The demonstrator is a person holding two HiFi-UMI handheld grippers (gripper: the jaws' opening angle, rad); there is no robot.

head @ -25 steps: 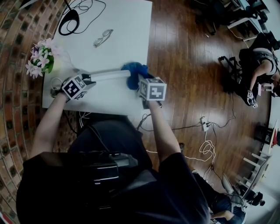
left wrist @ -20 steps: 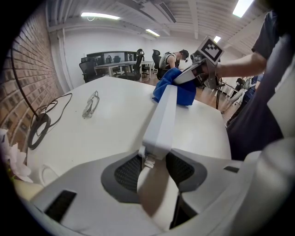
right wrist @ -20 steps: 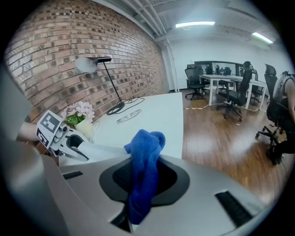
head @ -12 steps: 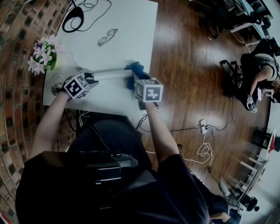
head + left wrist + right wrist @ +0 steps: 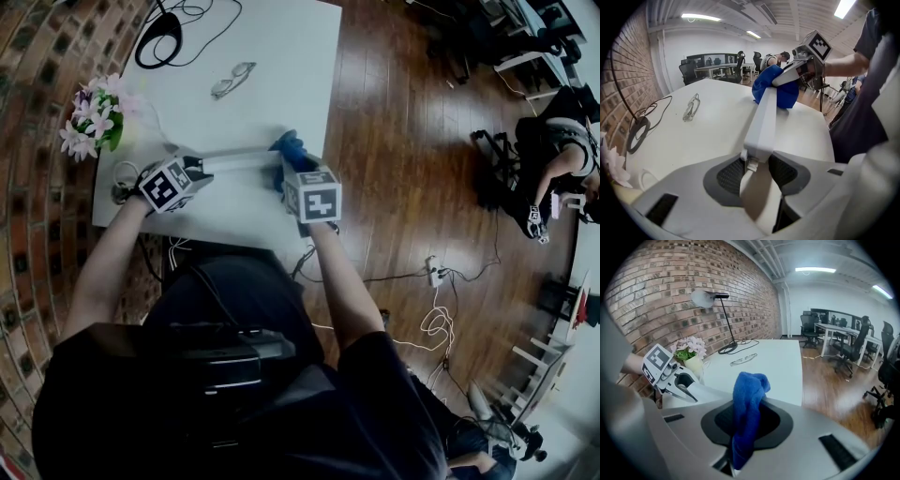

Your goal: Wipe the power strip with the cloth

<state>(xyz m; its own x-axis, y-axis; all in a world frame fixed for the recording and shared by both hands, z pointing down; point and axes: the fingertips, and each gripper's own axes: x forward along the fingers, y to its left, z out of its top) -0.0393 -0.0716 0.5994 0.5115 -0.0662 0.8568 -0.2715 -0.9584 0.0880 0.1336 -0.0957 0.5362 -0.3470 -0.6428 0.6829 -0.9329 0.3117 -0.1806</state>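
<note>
White table [image 5: 272, 56] below me: left gripper [image 5: 757, 176] clamped the power strip [image 5: 764, 112] by one end, right gripper [image 5: 743, 427] pinched the cloth [image 5: 749, 394] against the far end, so I judged the wiping under way, unfinished.

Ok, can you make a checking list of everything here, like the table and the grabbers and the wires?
Surface: white table.
Job's things: white strip; blue cloth at its far end.
Clutter: glasses, flowers, lamp.
Grippers: left gripper shut on the strip's near end; right gripper shut on the cloth.
Cables: black cable on the table by the lamp; white cables on the floor.
Surroundings: brick wall, wood floor, a seated person.
</note>
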